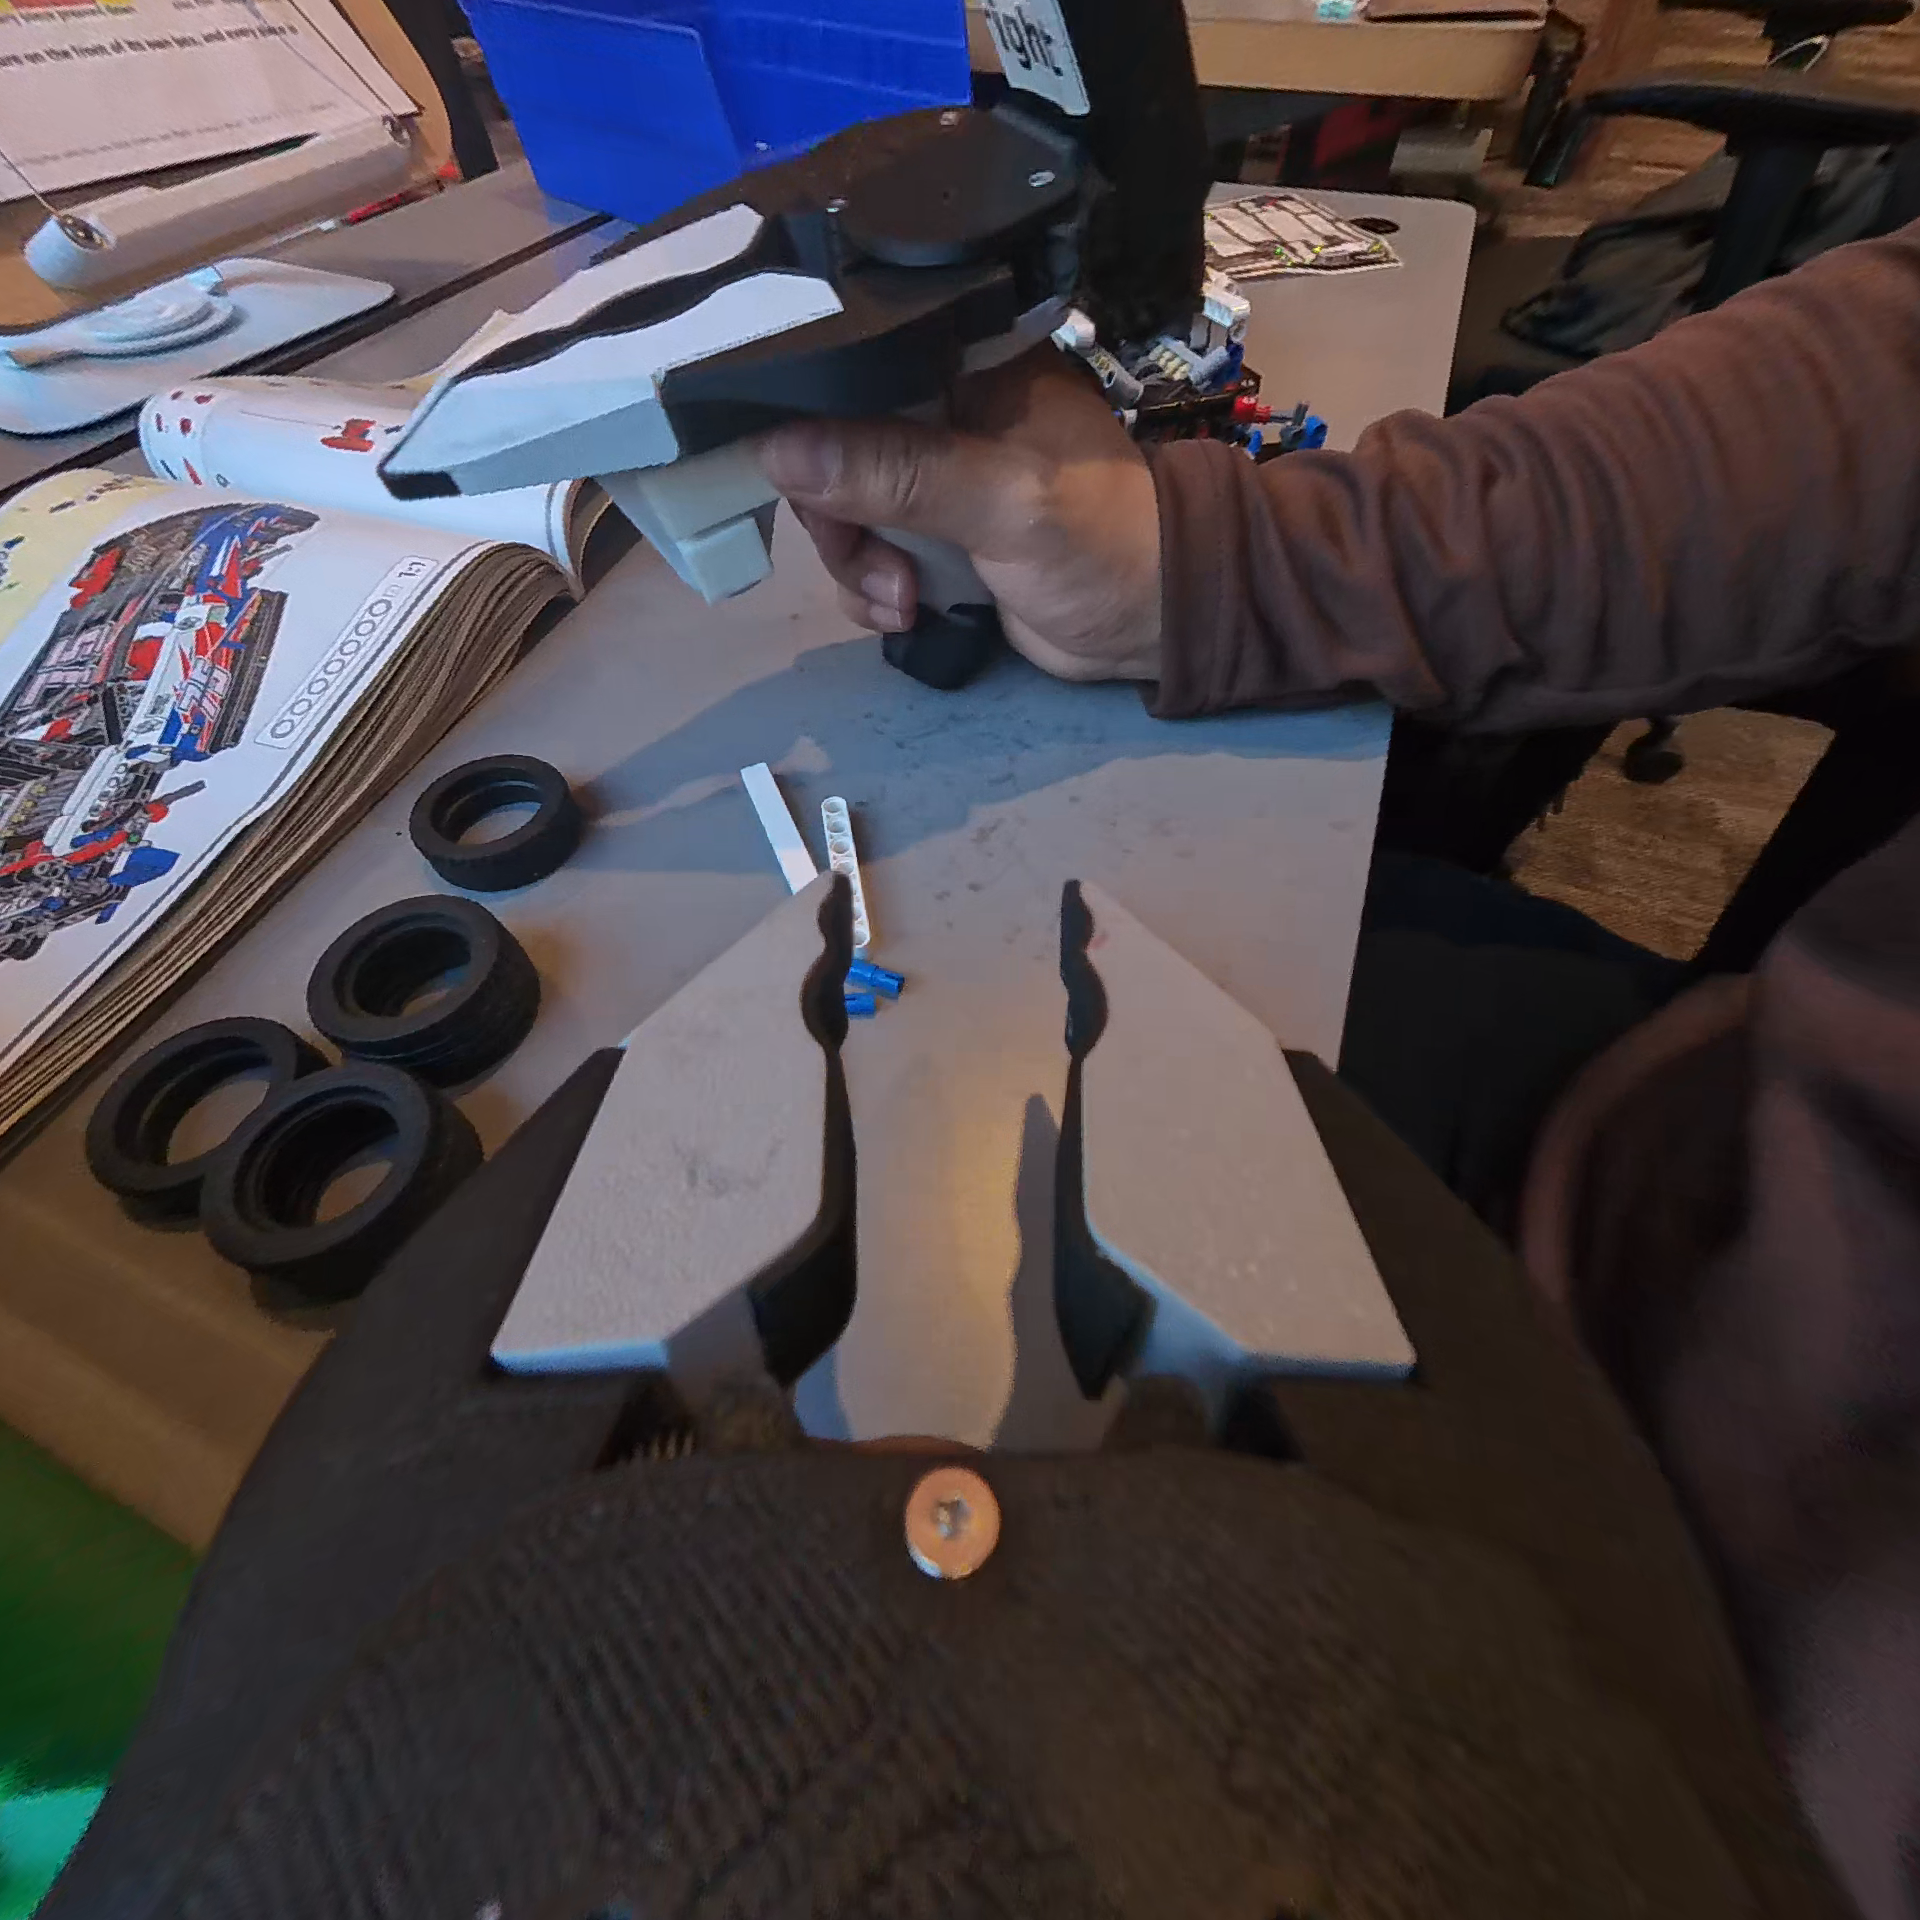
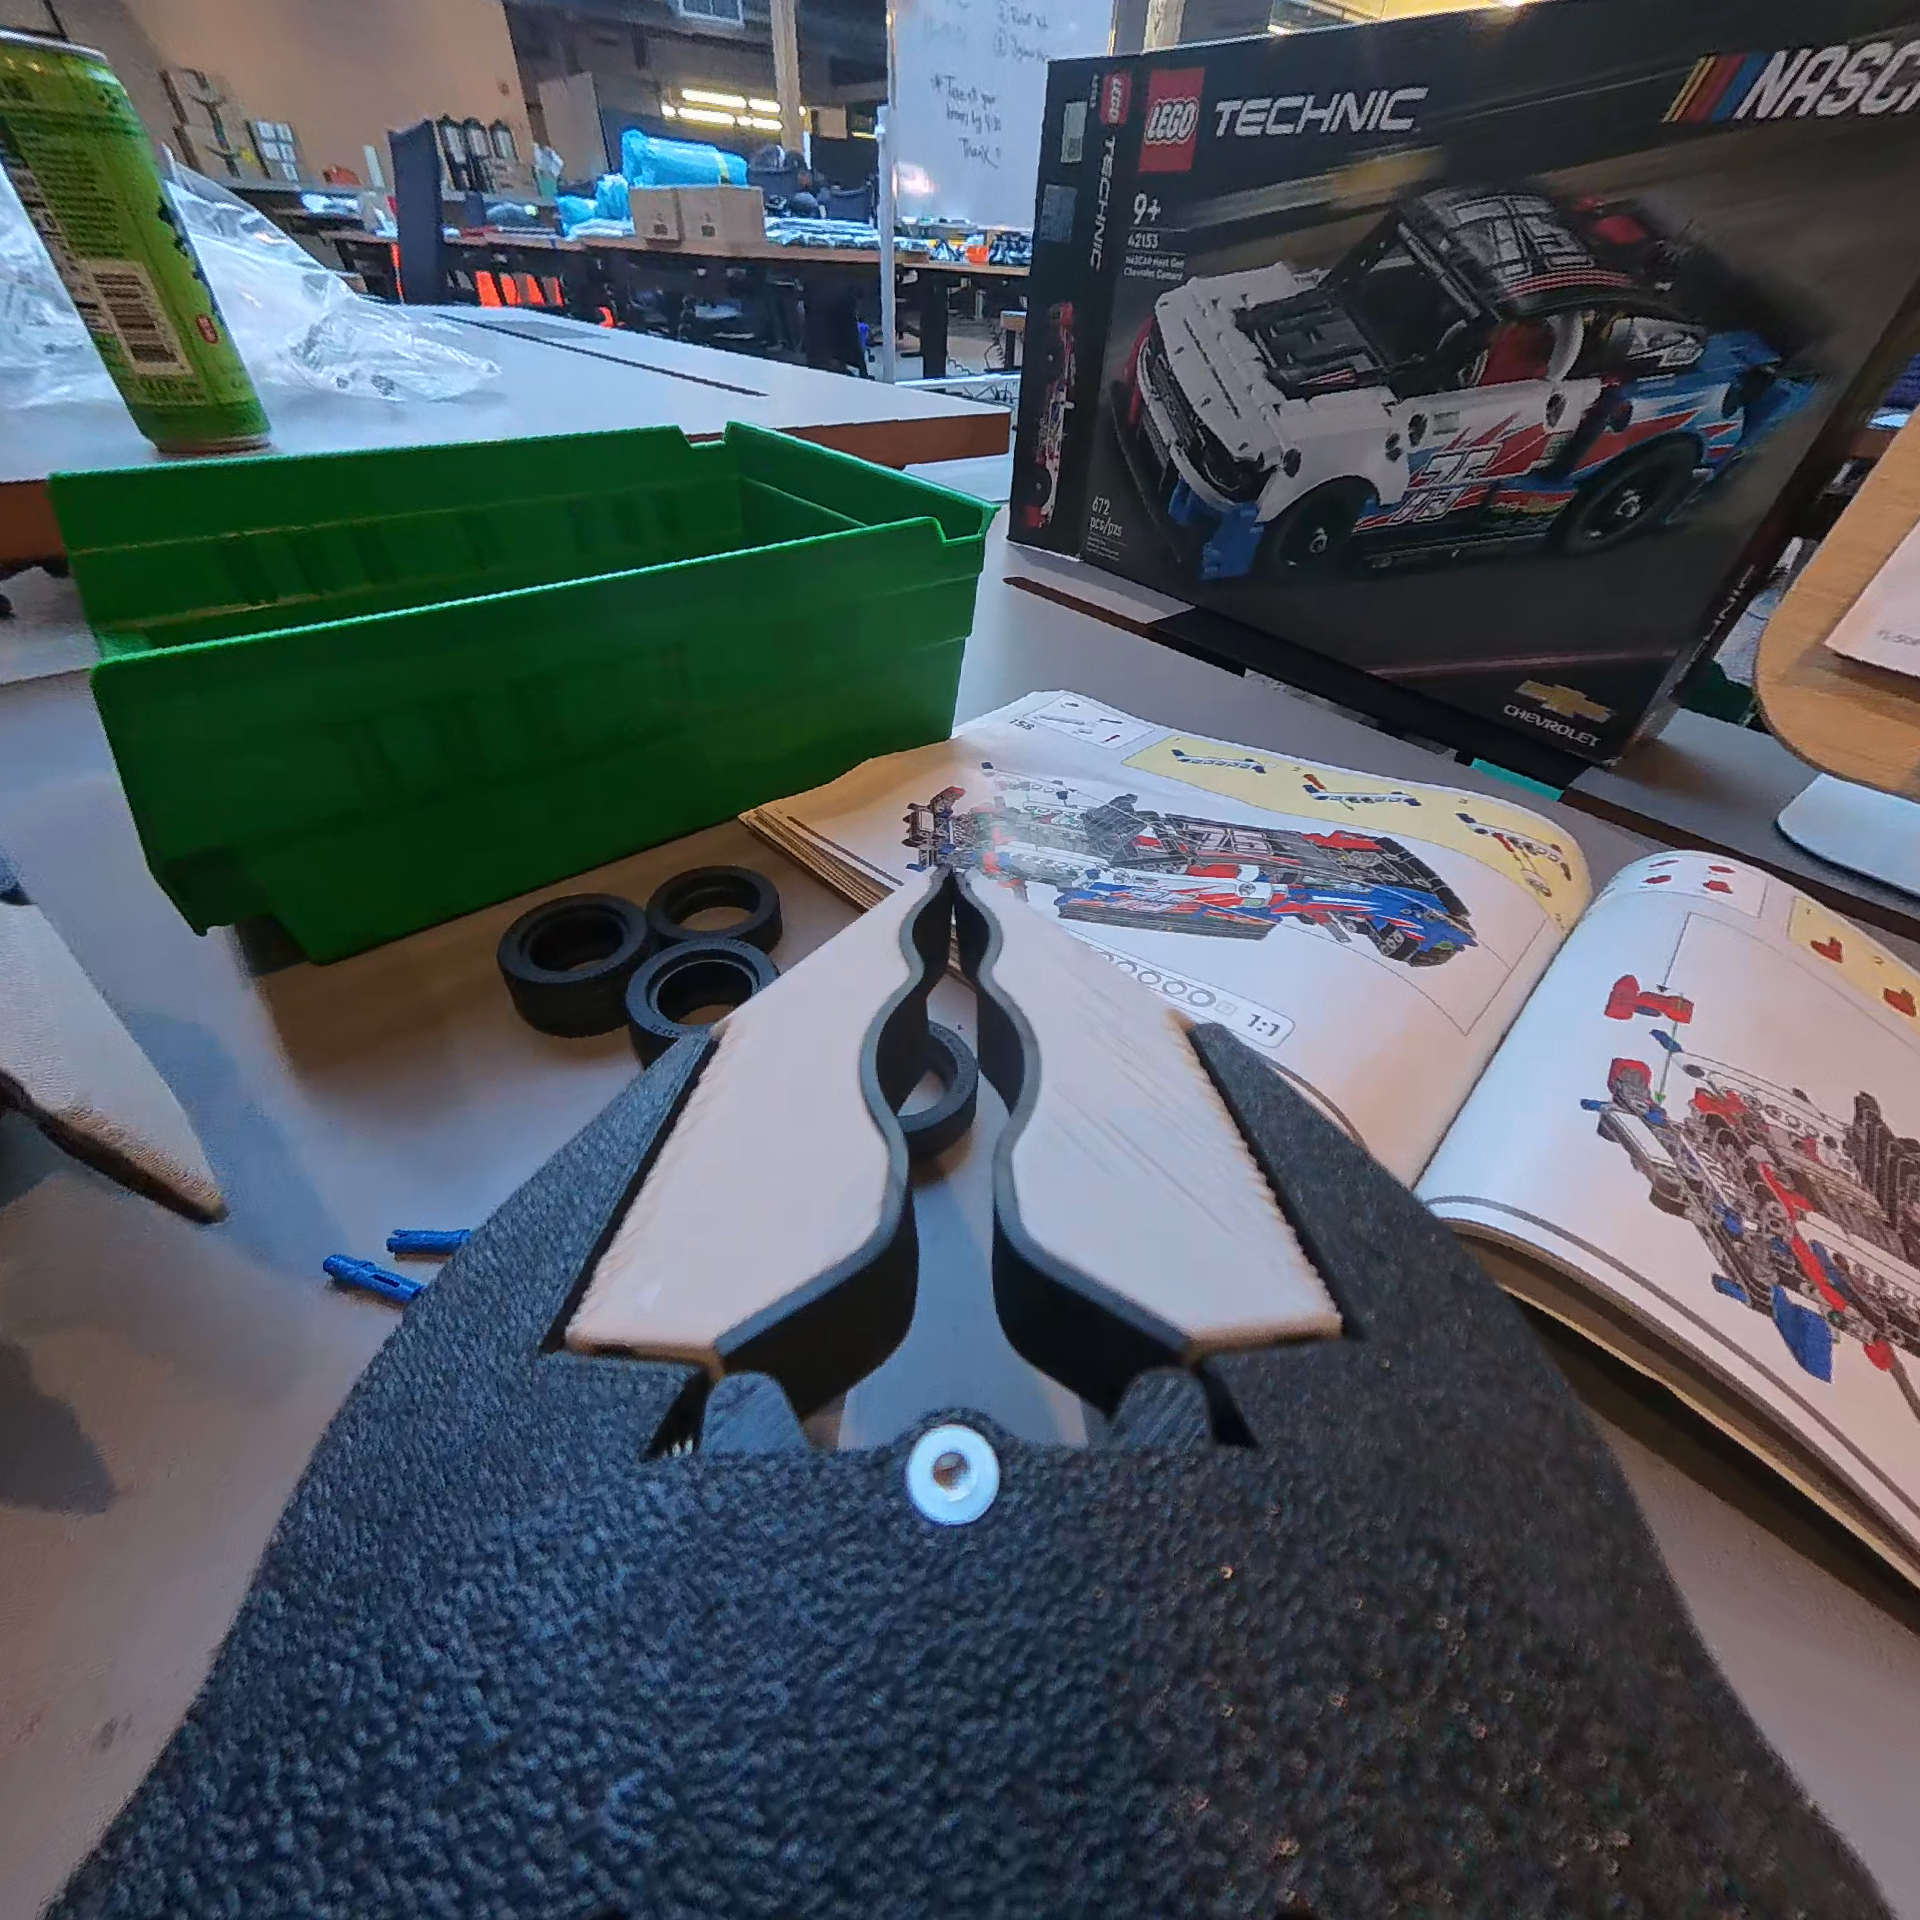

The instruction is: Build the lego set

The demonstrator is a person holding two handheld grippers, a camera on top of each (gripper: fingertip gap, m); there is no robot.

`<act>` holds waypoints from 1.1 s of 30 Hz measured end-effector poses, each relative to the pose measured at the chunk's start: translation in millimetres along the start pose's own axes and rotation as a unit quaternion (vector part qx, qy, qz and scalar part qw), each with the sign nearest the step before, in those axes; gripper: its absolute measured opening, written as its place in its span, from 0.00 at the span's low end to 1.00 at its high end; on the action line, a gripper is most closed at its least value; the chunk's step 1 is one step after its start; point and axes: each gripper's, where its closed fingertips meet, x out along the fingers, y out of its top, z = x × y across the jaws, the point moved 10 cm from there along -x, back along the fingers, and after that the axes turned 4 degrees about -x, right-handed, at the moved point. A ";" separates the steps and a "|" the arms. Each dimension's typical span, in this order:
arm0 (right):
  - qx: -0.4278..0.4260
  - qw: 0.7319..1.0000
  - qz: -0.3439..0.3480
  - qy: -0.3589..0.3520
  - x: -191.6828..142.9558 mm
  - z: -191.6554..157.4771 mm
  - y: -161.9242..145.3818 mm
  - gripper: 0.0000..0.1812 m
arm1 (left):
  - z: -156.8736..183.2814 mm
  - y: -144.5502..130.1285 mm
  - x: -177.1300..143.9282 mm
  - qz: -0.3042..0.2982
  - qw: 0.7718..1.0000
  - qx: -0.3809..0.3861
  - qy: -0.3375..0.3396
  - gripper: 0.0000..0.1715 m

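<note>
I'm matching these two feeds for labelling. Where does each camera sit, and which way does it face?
Left wrist view: sits behind the open left gripper, facing across the table at small blue pins; the hand holding the right gripper shows.
Right wrist view: sits behind the shut right gripper, facing the green bin and set box.
Shared: black tires, open instruction book.

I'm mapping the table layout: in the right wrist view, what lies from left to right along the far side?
Green can → green bin → open manual → set box.
</note>
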 end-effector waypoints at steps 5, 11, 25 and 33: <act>-0.008 1.000 -0.004 0.006 1.0 -2.2 -0.1 0.00 | -0.3 -0.3 0.5 -0.003 1.000 -0.002 0.000 0.21; -0.011 1.000 0.001 0.012 -0.4 -3.5 0.3 0.00 | 1.0 -0.5 1.5 -0.008 1.000 0.004 -0.001 0.22; -0.019 1.000 -0.006 0.011 0.1 -7.4 0.1 0.00 | 2.7 -0.3 3.3 -0.009 1.000 0.019 0.011 0.21; -0.023 1.000 -0.012 0.002 1.1 -7.7 -0.1 0.00 | 3.3 -0.5 3.2 -0.008 1.000 0.022 0.012 0.21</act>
